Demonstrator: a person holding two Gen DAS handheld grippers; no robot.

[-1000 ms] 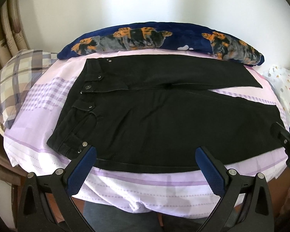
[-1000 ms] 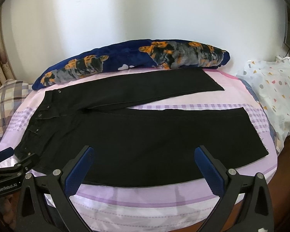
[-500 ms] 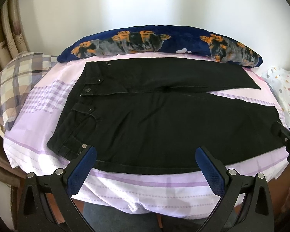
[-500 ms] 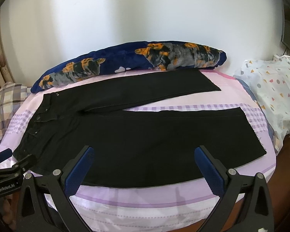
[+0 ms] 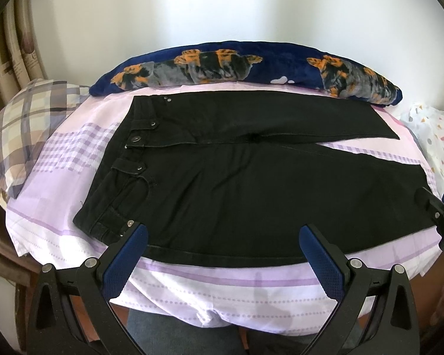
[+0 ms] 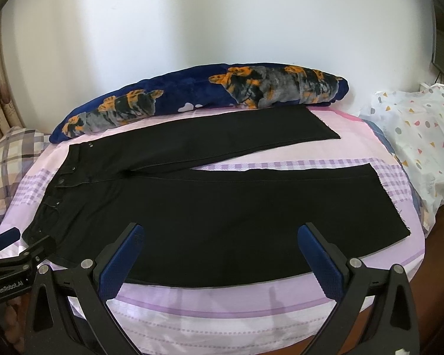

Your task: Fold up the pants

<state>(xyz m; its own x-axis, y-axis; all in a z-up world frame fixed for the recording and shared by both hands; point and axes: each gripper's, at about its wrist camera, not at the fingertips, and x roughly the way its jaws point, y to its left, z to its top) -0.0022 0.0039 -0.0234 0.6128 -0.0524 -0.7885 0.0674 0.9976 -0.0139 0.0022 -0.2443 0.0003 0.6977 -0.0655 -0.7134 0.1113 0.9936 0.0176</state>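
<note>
Both sets of jaws stand spread wide with nothing between them: the left gripper (image 5: 222,254) hovers over the near edge of the pants (image 5: 251,189) close to the waistband (image 5: 127,159), and the right gripper (image 6: 222,254) hovers over the near edge of the closer leg (image 6: 251,216). The pants lie flat and unfolded on the bed sheet (image 5: 222,293), waistband to the left, with the two legs splayed apart in a V so that a strip of sheet shows between them toward the hems. Judged from this layout, no fold has been made yet. The main risk is an uneven first fold: if the two grippers pinch at different depths or lift at different rates, the near leg will likely land skewed on the far leg (image 6: 222,139). A pinch taken too low may also catch the sheet together with the denim and drag it. The stiff waistband may resist and spring back. A long blue patterned cushion (image 6: 207,97) lies just beyond the far leg and limits room for any carry-over. A plaid pillow (image 5: 23,124) sits left of the waistband, and a white spotted cloth (image 6: 420,136) lies right of the hems; neither touches the pants.
</note>
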